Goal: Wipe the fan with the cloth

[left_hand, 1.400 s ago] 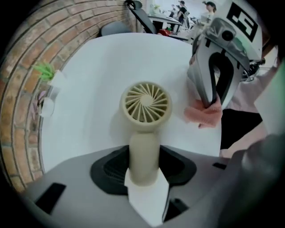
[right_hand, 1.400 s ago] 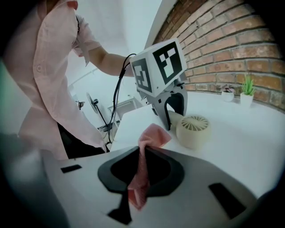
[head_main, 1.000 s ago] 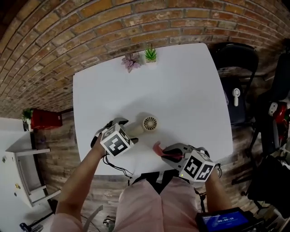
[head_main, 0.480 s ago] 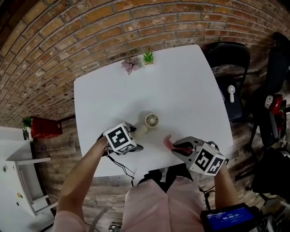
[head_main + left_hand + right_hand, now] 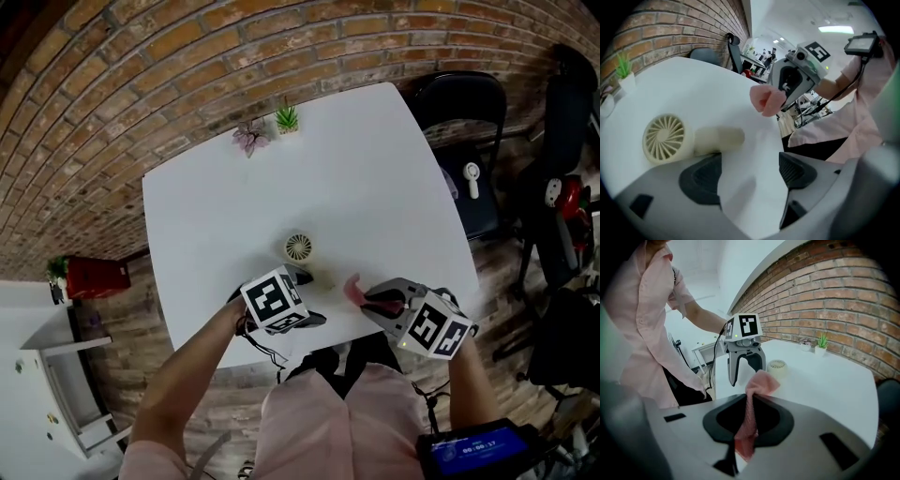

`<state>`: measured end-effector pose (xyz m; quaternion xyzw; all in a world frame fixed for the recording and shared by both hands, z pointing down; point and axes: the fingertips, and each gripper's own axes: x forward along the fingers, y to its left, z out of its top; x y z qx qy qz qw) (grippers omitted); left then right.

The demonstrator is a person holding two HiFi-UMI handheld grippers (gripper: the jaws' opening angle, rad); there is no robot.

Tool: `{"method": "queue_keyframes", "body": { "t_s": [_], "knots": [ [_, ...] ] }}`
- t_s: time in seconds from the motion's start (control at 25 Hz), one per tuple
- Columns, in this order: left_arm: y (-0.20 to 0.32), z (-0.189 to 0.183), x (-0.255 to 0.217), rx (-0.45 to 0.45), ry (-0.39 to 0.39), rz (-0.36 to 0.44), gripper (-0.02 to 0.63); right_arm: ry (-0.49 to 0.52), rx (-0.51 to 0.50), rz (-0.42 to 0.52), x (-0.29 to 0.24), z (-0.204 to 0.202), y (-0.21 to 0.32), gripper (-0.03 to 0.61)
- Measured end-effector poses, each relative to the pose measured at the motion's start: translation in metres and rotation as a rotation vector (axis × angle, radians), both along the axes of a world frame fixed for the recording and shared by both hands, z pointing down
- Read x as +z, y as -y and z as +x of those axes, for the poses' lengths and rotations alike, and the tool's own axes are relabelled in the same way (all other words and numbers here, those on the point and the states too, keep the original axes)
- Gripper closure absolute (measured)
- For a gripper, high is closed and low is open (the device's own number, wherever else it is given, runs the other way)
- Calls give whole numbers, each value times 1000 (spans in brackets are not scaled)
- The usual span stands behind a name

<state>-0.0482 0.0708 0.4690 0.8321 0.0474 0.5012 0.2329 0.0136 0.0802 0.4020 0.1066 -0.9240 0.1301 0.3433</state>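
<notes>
Cream handheld fan (image 5: 298, 247) is found lying on the white counter (image 5: 375, 169), near the centre of the head view, with its handle directed to the lower right. Just below it, the left tool (image 5: 314, 298) is held with its jaws wide apart, having just been opening. Only bare counter is seen between them. Pink cloth (image 5: 354, 289) is pinched in the closed right tool (image 5: 373, 300), right of the fan and apart from it.

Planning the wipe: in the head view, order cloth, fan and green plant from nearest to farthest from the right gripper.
1. cloth, pinched in the right gripper.
2. fan, on the table, to its left.
3. green plant, at the table's far edge.
</notes>
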Motion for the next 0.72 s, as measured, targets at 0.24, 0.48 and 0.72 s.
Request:
{"method": "queue_keyframes", "body": {
  "t_s": [0.24, 0.48, 0.72],
  "knots": [
    [4, 28, -4, 27, -40, 30, 225, 2, 11, -3, -2, 4, 3, 540],
    [7, 21, -29, 44, -73, 94, 225, -9, -1, -7, 0, 9, 11, 538],
    [75, -2, -72, -8, -108, 435, 227, -37, -48, 1, 0, 6, 35, 538]
  ]
}}
